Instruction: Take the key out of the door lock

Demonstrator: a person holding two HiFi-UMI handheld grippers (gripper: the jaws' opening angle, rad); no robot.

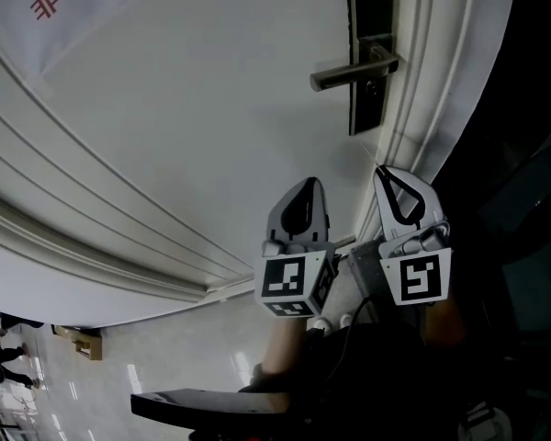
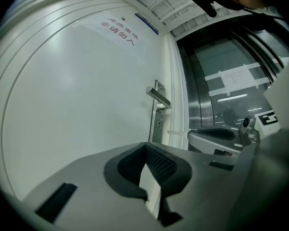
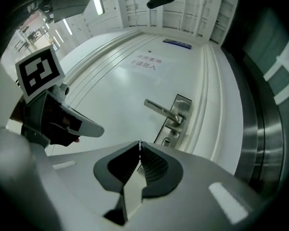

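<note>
Between the tips of my right gripper (image 3: 139, 149) sits a thin metal sliver that I take for the key (image 3: 139, 144), seen edge-on, with the jaws pressed together on it. It is well apart from the lock (image 3: 166, 141), which sits just below the lever handle (image 3: 161, 110) on the white door (image 1: 184, 108). Beside the right one, my left gripper (image 2: 145, 146) has its jaws together with nothing between them, off the door.

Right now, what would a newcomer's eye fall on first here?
The left hand-held gripper and right hand-held gripper sit low in the head view, jaws together, aimed at a white door. Above them, by the door's right edge, a metal lever handle juts from a lock plate.
</note>
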